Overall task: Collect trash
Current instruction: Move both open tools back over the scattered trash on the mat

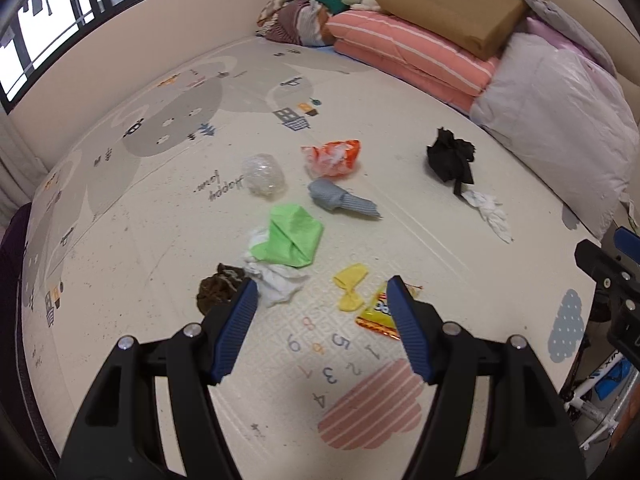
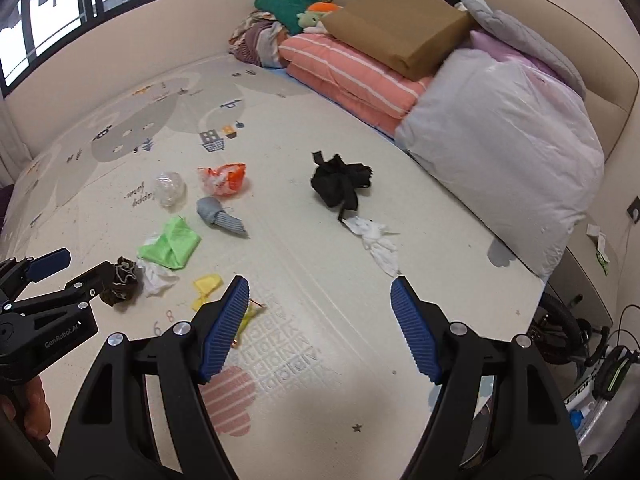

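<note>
While jaws gape, trash (image 1: 295, 240) across play mat (image 1: 160, 240).

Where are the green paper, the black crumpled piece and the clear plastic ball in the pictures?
green paper (image 1: 294, 238), left wrist view, middle of its folded face
black crumpled piece (image 2: 340, 180), right wrist view, centre of the bundle
clear plastic ball (image 1: 264, 176), left wrist view, its middle

- Our left gripper (image 1: 322, 292) has black angular arms, ribbed blue finger pads (image 1: 236, 328) and round silver screws.
- Our right gripper (image 2: 318, 294) matches it.
- White "GenRobot.AI" lettering marks the left gripper's side in the right wrist view.
</note>
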Demonstrator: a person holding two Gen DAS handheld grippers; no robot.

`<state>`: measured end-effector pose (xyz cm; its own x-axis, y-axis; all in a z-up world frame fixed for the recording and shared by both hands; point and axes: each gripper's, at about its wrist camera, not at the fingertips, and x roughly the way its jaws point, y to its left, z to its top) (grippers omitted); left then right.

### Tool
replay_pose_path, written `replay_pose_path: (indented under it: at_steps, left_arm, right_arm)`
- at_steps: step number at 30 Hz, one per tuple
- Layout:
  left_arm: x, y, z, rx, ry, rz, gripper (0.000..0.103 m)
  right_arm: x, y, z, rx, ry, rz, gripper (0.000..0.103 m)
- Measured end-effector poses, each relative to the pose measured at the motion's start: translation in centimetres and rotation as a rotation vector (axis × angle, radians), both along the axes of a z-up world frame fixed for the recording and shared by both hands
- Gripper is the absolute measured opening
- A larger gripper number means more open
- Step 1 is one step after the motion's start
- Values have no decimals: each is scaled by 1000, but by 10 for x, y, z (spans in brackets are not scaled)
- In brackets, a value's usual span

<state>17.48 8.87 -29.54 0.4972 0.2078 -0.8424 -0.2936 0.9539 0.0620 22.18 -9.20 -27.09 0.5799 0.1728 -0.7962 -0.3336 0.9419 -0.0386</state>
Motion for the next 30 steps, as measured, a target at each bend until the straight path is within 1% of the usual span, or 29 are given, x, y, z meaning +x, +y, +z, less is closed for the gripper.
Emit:
replay_pose_path:
  at_steps: [4, 10, 20, 26, 30]
  left_arm:
    - [-7, 28, 2, -6, -7, 60, 67]
    - [-11, 47, -8, -14, 4, 121, 67]
    - [-4, 55, -28, -17, 39, 175, 67]
    - [-2, 55, -35, -13, 45, 191, 67]
    - [-2, 59, -46, -14, 57, 203, 67]
  right_arm:
    - [3, 28, 4, 6, -5, 53, 71]
    - [12, 51, -2, -16, -4, 111, 72]
    - [34, 55, -27, -22, 27, 154, 72]
    - [38, 58, -37, -30, 39, 188, 72]
    - [36, 64, -50, -32, 59, 207, 72]
